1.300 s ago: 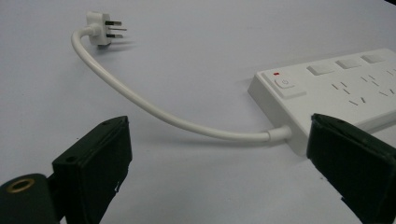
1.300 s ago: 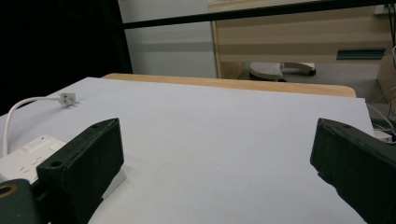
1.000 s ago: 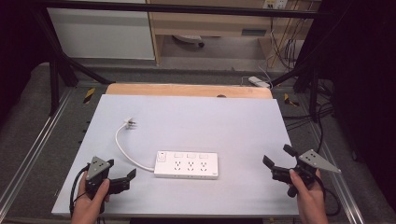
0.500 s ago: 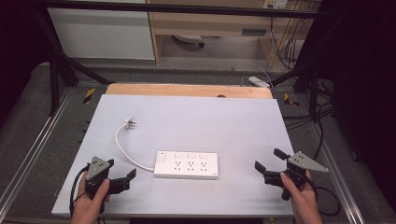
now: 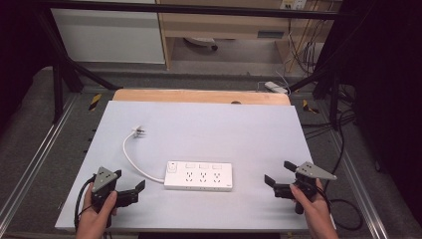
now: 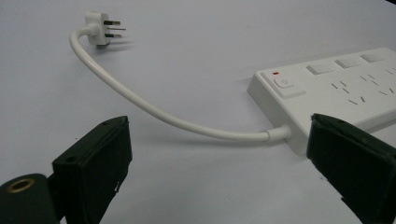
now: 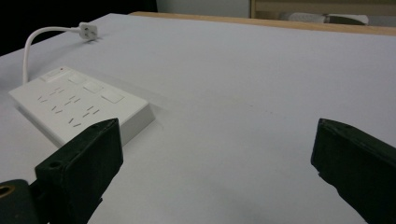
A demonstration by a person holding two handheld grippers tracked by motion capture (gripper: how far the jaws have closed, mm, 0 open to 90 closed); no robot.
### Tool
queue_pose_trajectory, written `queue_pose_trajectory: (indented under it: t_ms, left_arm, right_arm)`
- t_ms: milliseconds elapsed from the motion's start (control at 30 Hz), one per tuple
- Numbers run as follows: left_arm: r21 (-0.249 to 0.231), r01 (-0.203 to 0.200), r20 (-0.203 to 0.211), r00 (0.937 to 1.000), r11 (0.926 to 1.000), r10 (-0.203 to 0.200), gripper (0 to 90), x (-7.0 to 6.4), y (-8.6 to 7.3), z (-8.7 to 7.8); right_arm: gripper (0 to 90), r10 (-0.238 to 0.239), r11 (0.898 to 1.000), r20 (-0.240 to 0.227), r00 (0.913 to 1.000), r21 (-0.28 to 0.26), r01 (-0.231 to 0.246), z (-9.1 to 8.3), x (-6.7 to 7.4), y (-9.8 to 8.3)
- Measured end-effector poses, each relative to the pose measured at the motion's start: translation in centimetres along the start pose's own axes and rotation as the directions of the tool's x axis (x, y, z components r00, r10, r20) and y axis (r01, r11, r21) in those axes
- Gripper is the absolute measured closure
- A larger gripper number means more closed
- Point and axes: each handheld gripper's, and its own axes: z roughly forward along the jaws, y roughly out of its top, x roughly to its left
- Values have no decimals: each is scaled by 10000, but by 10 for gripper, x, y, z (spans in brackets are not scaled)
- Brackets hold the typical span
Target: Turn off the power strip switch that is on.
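A white power strip point(image 5: 199, 175) lies flat near the table's front middle, sockets up. Its short white cord point(image 5: 130, 154) curves back-left to a loose plug point(image 5: 138, 132) lying on the table. My left gripper point(image 5: 129, 180) rests at the front left, open, its jaws pointing at the strip's cord end. In the left gripper view the strip point(image 6: 336, 88), cord point(image 6: 163, 112) and plug point(image 6: 99, 28) lie beyond the gripper point(image 6: 219, 177). My right gripper point(image 5: 277, 173) is open at the front right, a short gap from the strip's right end point(image 7: 79, 105); nothing sits between its fingertips point(image 7: 215, 172).
The pale grey table top point(image 5: 224, 124) has a wooden strip point(image 5: 199, 96) along its back edge. Metal rails run down both sides of the table. Cables and another power strip point(image 5: 276, 87) lie on the floor behind at the right.
The right gripper has slid left toward the power strip's right end. The left gripper, strip, cord and plug have stayed put.
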Motion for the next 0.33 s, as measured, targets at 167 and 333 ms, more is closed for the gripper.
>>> queue_pose_trajectory:
  t_ms: [167, 333]
  left_arm:
    - [5, -22, 14, 10000, 10000, 22, 68, 0, 0, 0]
    - [-14, -37, 20, 10000, 10000, 37, 68, 0, 0, 0]
  right_arm:
    - [27, 98, 9997, -250, 9996, 210, -93, 11, 2, -3]
    - [32, 131, 9984, -111, 9999, 546, -125, 24, 5, -3]
